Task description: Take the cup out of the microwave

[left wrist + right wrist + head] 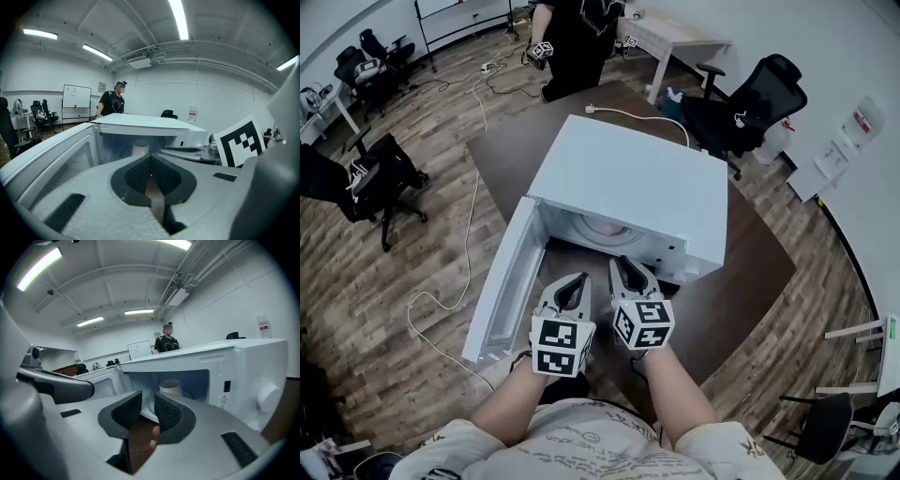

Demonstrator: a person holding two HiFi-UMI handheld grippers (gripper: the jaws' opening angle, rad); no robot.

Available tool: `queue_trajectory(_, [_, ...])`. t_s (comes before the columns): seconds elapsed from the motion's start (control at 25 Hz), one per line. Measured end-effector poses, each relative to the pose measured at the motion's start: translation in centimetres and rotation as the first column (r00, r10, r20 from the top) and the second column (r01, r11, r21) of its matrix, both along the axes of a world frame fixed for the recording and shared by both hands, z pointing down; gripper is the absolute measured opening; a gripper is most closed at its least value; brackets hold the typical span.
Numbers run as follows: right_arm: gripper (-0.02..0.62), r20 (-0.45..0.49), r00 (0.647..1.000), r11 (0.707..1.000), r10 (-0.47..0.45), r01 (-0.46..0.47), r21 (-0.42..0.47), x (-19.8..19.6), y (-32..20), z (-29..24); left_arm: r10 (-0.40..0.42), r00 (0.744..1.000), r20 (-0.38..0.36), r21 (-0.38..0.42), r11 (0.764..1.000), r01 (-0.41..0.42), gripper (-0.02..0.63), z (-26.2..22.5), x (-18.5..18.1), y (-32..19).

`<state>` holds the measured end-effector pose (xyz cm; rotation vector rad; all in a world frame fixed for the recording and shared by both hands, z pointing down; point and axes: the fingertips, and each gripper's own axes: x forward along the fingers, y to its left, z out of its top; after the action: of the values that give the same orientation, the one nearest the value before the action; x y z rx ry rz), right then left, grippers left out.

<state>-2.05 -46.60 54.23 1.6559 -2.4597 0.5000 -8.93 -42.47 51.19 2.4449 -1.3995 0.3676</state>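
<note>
A white microwave (628,183) stands on a dark brown table (750,272), its door (502,281) swung open to the left. A pale cup (139,149) stands upright inside the cavity, and it also shows in the right gripper view (171,386). Both grippers hover side by side just in front of the opening, pointing into it. My left gripper (574,281) has its pads (140,171) pressed together with nothing between them. My right gripper (628,267) stands a little apart, a narrow gap between its pads (166,413), holding nothing. The cup is still some way beyond both.
A person in black (577,37) stands past the table's far end. Black office chairs stand at the right (750,98) and the left (380,178). The microwave's white cord (628,114) lies on the table, and a cable (441,300) trails over the wooden floor.
</note>
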Motion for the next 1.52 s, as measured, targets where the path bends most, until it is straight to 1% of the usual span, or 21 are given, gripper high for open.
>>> queue_trajectory(0.04, [0.102, -0.003, 1.000, 1.000, -0.030, 0.030, 0.001, -0.4, -0.6, 0.4, 0.000, 1.000, -0.001, -0.004, 1.000, 0.000, 0.011, 0.3, -0.1, -0.3])
queue_trajectory(0.12, [0.117, -0.013, 0.998, 0.998, -0.058, 0.058, 0.001, -0.9, -1.8, 1.4, -0.001, 1.000, -0.001, -0.013, 1.000, 0.001, 0.011, 1.0, -0.2, -1.0])
queue_trajectory(0.32, [0.121, -0.065, 0.997, 0.999, -0.045, 0.043, -0.032, -1.2, -5.1, 4.7, 0.001, 1.000, 0.016, -0.039, 0.999, -0.001, 0.011, 3.2, -0.8, -2.0])
queue_trajectory(0.48, [0.127, -0.114, 0.994, 0.999, 0.002, -0.006, -0.033, -0.9, -7.0, 6.4, -0.011, 1.000, 0.015, -0.054, 0.998, 0.012, 0.011, 4.0, -1.3, -2.6])
queue_trajectory(0.56, [0.141, -0.131, 0.991, 0.999, 0.015, -0.020, -0.035, -0.8, -7.6, 7.2, -0.016, 1.000, 0.010, -0.054, 0.998, 0.017, 0.011, 4.1, -1.5, -2.7])
queue_trajectory(0.88, [0.150, -0.133, 0.991, 0.997, 0.023, -0.032, -0.064, -1.5, -9.8, 9.2, -0.039, 0.999, 0.009, -0.050, 0.998, 0.040, 0.011, 4.6, -2.8, -3.2])
queue_trajectory(1.12, [0.150, -0.163, 0.987, 0.998, -0.011, 0.002, -0.055, -2.4, -10.5, 9.8, -0.041, 0.999, 0.020, -0.053, 0.998, 0.042, 0.011, 4.8, -3.0, -2.4])
queue_trajectory(1.36, [0.150, -0.150, 0.989, 0.998, -0.001, -0.007, -0.057, -2.9, -11.0, 10.0, -0.035, 0.999, 0.038, -0.050, 0.998, 0.037, 0.011, 4.8, -3.1, -1.6])
queue_trajectory(1.52, [0.150, -0.185, 0.983, 0.999, 0.004, -0.014, -0.049, -3.3, -11.4, 10.2, -0.042, 0.998, 0.046, -0.052, 0.998, 0.044, 0.011, 5.0, -3.6, -1.3])
